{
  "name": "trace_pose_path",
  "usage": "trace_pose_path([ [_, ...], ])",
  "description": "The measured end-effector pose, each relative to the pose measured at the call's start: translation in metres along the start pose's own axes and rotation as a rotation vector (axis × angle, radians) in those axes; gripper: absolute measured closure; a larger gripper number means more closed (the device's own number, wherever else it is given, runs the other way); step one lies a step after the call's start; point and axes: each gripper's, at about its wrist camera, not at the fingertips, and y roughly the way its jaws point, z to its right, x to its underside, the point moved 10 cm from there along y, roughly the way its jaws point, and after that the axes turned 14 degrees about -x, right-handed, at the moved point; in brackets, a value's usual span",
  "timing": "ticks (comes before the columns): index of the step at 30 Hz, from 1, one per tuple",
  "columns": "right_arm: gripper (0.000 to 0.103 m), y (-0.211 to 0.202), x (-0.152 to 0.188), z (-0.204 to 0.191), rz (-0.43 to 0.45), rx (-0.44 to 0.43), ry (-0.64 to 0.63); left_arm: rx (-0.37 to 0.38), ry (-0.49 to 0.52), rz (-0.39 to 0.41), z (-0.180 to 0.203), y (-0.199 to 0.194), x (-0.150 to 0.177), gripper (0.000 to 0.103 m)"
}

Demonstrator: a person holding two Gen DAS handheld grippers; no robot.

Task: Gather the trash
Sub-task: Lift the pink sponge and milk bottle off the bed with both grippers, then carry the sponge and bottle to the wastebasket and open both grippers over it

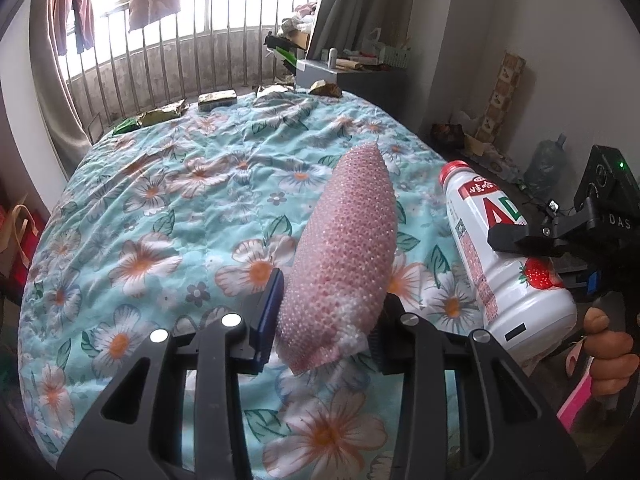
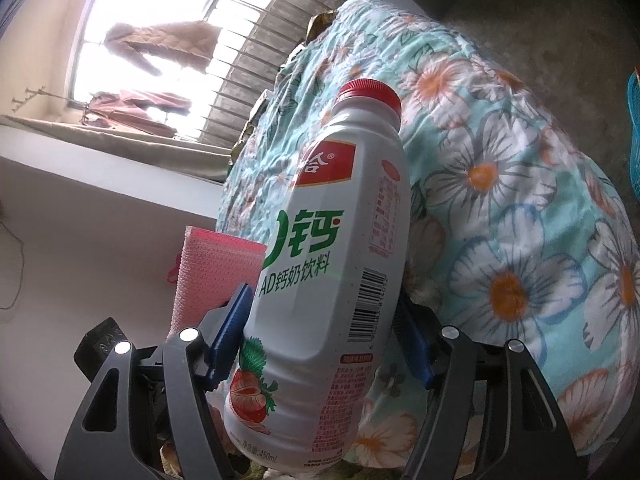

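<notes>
Jaws of both grippers were clamped on trash lifted clear above the floral bedspread (image 1: 160, 208): the left gripper (image 1: 324, 320) pinched a pink bubble-wrap sleeve (image 1: 344, 240), the right gripper (image 2: 320, 344) squeezed a white strawberry milk bottle (image 2: 332, 280), apparently for carrying away. Wrappers (image 1: 164, 114) lay along the bed's far edge.

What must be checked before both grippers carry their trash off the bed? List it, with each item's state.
1. Left gripper shut on the pink bubble wrap: ok, gripped near its lower end.
2. Right gripper shut on the bottle: ok, pads on both sides of its lower body.
3. Bottle cap on: ok.
4. Both items lifted off the quilt: ok for the bottle; cannot tell for the wrap.
5. Trash bin located: cannot tell; a blue basket shows at the right edge.
6. Bed cleared: not ok, wrappers remain at the far edge.
</notes>
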Motion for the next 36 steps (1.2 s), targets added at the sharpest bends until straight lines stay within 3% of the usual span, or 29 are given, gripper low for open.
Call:
trace_pose_path([
  [9, 0.037, -0.021, -0.003, -0.008, 0.049, -0.055, -0.010, 0.069, 0.015, 0.035, 0.010, -0.013, -0.020, 0.069],
  [21, 0.037, -0.093, -0.015, 0.004, 0.182, -0.162, -0.002, 0.160, 0.132, 0.072, 0.091, -0.030, -0.047, 0.069],
  [28, 0.037, -0.171, -0.032, 0.042, 0.354, -0.138, 0.028, 0.285, 0.240, 0.064, 0.185, -0.026, -0.070, 0.069],
  [36, 0.037, -0.276, -0.048, 0.149, 0.614, 0.056, 0.216, 0.504, 0.359, -0.139, 0.332, 0.023, -0.074, 0.068],
])
